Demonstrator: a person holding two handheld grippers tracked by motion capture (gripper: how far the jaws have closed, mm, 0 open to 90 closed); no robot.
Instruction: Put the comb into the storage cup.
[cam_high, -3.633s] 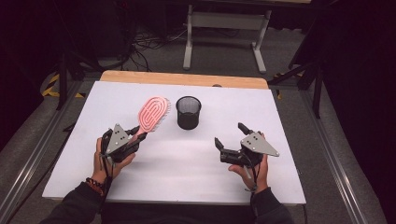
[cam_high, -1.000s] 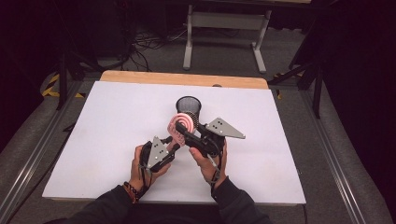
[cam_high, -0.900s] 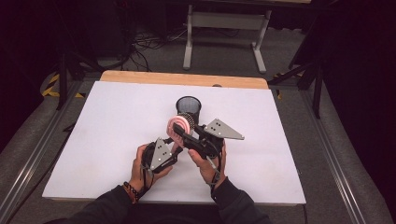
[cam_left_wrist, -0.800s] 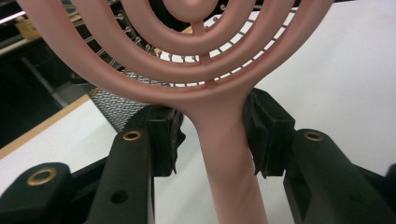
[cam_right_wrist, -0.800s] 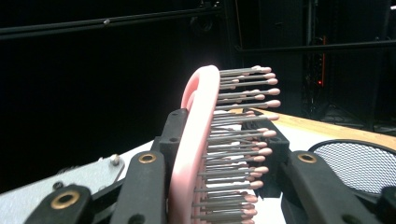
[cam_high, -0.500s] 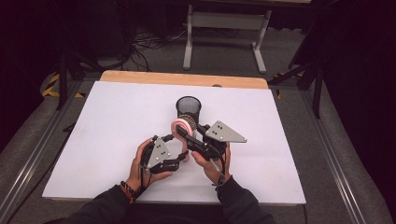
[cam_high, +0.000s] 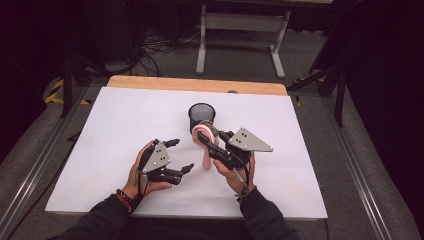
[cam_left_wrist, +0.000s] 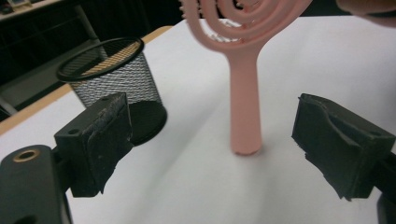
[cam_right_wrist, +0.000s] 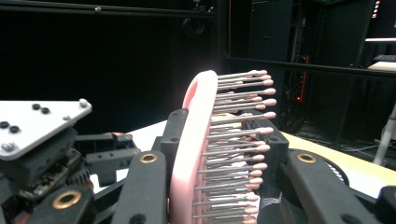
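The pink hairbrush (cam_high: 203, 145) stands upright near the middle of the high view, its handle end resting on the white counter (cam_high: 115, 120) and its round head uppermost, just below the black mesh cup (cam_high: 201, 113) in the frame. The head has concentric open rings and rows of thin, pink-tipped bristles. The right hand-held gripper (cam_high: 210, 142) clamps that head from both sides; the straight handle below is free.
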